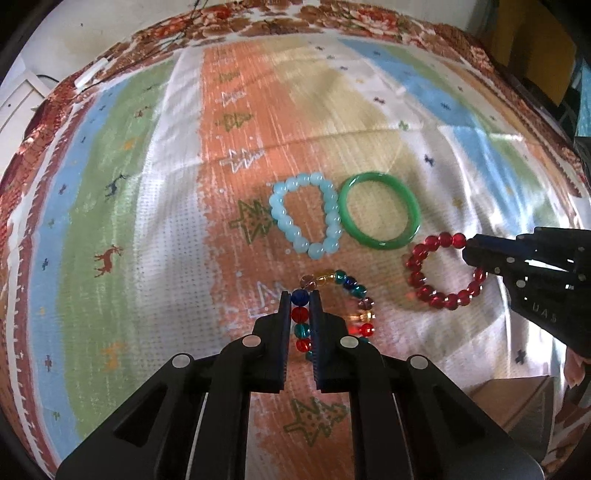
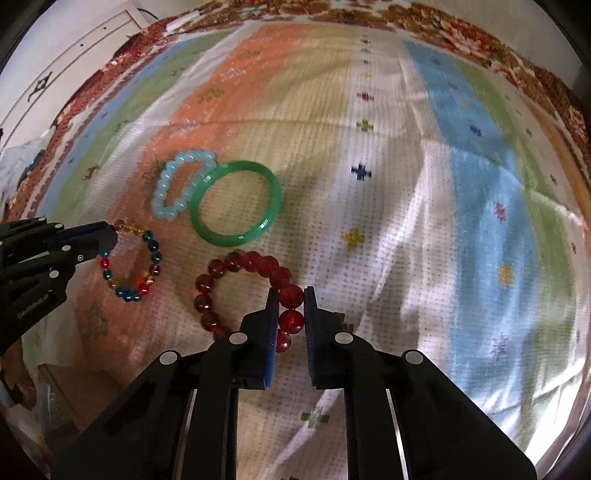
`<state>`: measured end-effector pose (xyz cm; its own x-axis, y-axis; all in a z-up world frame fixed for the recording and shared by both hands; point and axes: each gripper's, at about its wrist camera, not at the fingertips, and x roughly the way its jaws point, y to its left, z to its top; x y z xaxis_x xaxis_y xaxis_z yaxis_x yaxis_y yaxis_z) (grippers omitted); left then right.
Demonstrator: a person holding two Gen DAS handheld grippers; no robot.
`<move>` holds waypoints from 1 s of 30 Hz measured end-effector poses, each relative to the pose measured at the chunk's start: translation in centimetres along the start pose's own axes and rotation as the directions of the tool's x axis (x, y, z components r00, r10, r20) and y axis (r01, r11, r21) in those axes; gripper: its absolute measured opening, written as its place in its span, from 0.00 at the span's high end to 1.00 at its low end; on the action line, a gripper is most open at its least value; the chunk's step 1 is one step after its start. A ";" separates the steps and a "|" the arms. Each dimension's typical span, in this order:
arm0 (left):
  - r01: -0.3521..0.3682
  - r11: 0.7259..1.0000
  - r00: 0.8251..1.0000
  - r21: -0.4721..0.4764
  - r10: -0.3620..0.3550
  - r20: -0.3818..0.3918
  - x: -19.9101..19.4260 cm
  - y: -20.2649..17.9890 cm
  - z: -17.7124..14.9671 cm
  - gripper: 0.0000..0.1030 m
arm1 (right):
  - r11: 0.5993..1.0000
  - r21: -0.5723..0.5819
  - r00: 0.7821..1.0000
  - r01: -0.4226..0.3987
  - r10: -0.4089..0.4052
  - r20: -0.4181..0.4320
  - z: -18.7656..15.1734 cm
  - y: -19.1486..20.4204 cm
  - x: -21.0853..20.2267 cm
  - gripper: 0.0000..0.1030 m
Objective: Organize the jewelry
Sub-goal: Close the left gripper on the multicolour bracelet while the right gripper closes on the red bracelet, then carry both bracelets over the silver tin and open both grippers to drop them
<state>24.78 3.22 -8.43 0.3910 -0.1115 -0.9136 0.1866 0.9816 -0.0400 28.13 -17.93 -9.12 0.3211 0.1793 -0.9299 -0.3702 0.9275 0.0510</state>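
Observation:
Four bracelets lie on a striped cloth. My left gripper (image 1: 299, 295) is shut on the multicolour bead bracelet (image 1: 354, 291), its beads pinched between the fingers; it also shows in the right wrist view (image 2: 151, 254). My right gripper (image 2: 290, 291) is shut on the red bead bracelet (image 2: 240, 266), seen from the left wrist view (image 1: 436, 295) with the right gripper (image 1: 471, 251) at its right side. A pale blue bead bracelet (image 1: 280, 214) (image 2: 166, 184) and a green bangle (image 1: 413, 206) (image 2: 273, 206) lie side by side just beyond, touching.
The striped patterned cloth (image 1: 147, 184) (image 2: 443, 221) covers the surface, with a brown floral border (image 1: 332, 18) at the far edge. A cardboard box corner (image 1: 517, 402) sits near right. White furniture (image 2: 74, 55) stands at the far left.

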 end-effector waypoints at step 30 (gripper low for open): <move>0.063 0.998 0.989 -0.007 -0.062 0.137 -6.5 -3.5 -0.6 0.91 | 1.000 -0.025 0.986 -0.007 0.011 0.167 -1.5 2.9 -7.4 0.86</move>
<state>21.03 0.60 -2.60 0.4981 -0.1921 -0.8456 0.2044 0.9737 -0.1008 23.37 -17.08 -2.68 0.4577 0.2421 -0.8555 -0.3940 0.9178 0.0489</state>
